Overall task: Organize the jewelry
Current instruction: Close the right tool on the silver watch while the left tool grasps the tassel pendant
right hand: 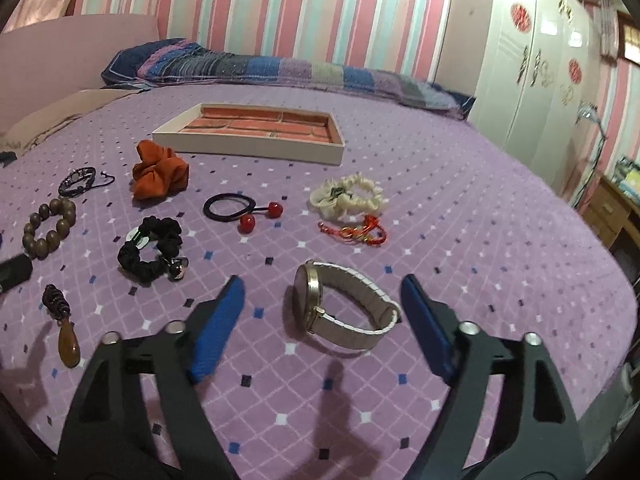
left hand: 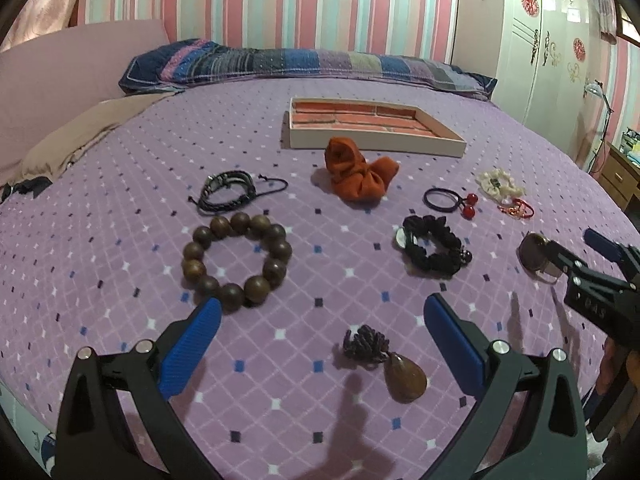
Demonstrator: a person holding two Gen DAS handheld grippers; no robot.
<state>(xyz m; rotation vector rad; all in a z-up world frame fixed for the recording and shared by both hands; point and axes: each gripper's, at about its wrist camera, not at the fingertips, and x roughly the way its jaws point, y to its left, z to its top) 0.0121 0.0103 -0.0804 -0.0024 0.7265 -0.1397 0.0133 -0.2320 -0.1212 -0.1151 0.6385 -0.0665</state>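
Note:
Jewelry lies spread on a purple bedspread. My right gripper [right hand: 322,292] is open, its blue fingers on either side of a white-strapped wristwatch [right hand: 340,308] lying on the bed, not touching it. My left gripper [left hand: 322,312] is open and empty above a brown teardrop pendant [left hand: 404,376], with a wooden bead bracelet [left hand: 236,260] by its left finger. The right gripper [left hand: 572,256] also shows at the watch [left hand: 534,256] in the left wrist view. A shallow box tray [right hand: 256,146] with a brick-pattern lining sits further back.
Also on the bed: an orange scrunchie [right hand: 158,176], black scrunchie [right hand: 152,250], black hair tie with red balls [right hand: 240,208], cream scrunchie [right hand: 348,196], red cord bracelet [right hand: 356,234], black braided bracelet [left hand: 230,190]. A striped pillow [left hand: 300,66] lies at the back; a wardrobe [right hand: 528,80] stands right.

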